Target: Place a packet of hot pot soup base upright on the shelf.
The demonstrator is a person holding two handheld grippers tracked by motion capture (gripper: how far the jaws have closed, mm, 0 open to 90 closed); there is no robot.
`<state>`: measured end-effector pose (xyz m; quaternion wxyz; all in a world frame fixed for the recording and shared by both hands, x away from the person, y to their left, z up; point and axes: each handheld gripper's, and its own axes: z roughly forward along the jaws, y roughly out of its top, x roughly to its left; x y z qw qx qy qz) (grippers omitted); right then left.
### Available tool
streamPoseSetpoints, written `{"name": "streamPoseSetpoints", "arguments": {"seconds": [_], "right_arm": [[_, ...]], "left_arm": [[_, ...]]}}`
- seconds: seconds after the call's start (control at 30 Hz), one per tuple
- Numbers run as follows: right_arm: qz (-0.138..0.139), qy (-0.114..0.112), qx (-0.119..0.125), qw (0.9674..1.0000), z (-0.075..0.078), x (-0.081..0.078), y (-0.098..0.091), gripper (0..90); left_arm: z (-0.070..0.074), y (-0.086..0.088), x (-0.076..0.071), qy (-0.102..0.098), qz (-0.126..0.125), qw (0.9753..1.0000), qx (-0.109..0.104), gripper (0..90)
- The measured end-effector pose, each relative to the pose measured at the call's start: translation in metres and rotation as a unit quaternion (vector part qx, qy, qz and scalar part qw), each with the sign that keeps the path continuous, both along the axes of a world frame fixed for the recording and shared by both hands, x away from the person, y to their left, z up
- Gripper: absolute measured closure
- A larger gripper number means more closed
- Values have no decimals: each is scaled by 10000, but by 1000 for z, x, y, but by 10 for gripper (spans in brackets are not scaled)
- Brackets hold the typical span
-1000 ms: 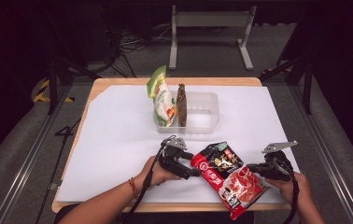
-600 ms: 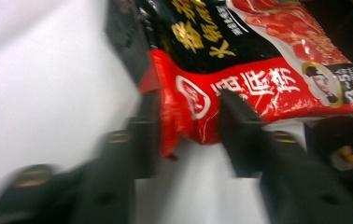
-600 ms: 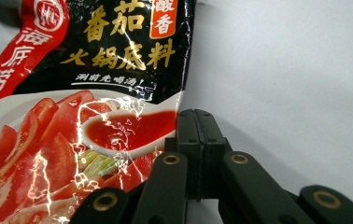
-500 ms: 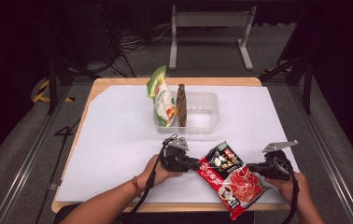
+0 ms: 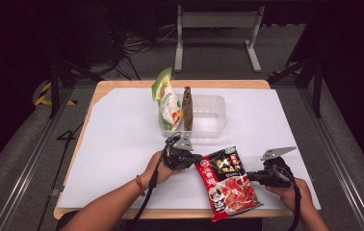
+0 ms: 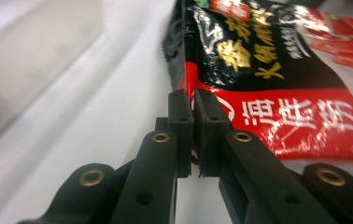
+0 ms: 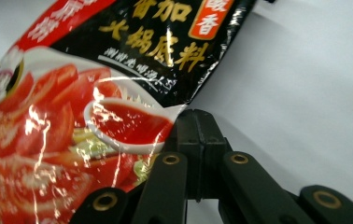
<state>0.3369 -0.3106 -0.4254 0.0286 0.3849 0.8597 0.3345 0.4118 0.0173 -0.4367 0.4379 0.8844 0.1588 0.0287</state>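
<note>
Grip: we have left gripper and right gripper each clenched on sauce packet edges, spreading it flat.
Place: table near edge.

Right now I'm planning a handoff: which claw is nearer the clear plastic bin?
Left. The left claw sits just in front of the clear plastic bin; the right claw sits farther back, to its right.

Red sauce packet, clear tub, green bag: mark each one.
Red sauce packet [image 5: 228, 185]: high view, middle of its printed face.
Clear tub [image 5: 221, 115]: high view, right wall.
Green bag [image 5: 168, 103]: high view, front of the bag standing in the tub.
</note>
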Motion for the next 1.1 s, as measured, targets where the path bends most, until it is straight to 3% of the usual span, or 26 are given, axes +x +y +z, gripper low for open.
{"name": "streamPoseSetpoints", "arguments": {"seconds": [0.07,0.1,0.3,0.43,0.5,0.53,0.57,0.67,0.77,0.83,0.9,0.97,1.07,1.1], "right_arm": [[115,43,-8,9999,-2,0,7,900],[173,58,-31,9998,-2,0,10,900],[355,34,-100,9993,-5,-2,25,900],[370,30,-21,9993,-6,-2,24,861],[298,-58,-24,9995,-5,-2,21,771],[298,-58,-24,9995,-5,-2,21,771],[269,-87,6,9996,-5,-1,17,717],[137,-201,59,9997,-5,3,10,573],[23,-226,144,9996,-3,8,4,469],[-102,-312,409,9986,1,11,0,421],[-159,-473,469,9977,7,12,0,365],[-150,-606,443,9971,12,14,3,345],[38,-686,441,9967,15,22,11,347],[53,-671,441,9968,15,26,13,334]], "left_arm": [[0,0,3,-33,44,10000,-17,865],[0,1,8,-159,102,9998,-9,863],[0,2,16,-270,161,9995,-51,846],[2,10,17,-289,199,9991,-254,799],[9,19,13,-308,45,9991,-305,625],[9,19,13,-308,45,9991,-305,524],[12,23,10,-355,-29,9990,-278,524],[21,39,-4,-656,-62,9978,-86,336],[22,56,-16,-728,-14,9973,-36,249],[20,70,-21,-747,54,9972,-58,236],[17,87,-24,-705,153,9974,-47,228],[15,101,-26,-643,243,9976,-115,227],[11,119,-31,-713,375,9967,60,226],[10,123,-32,-686,373,9969,34,221]]}}
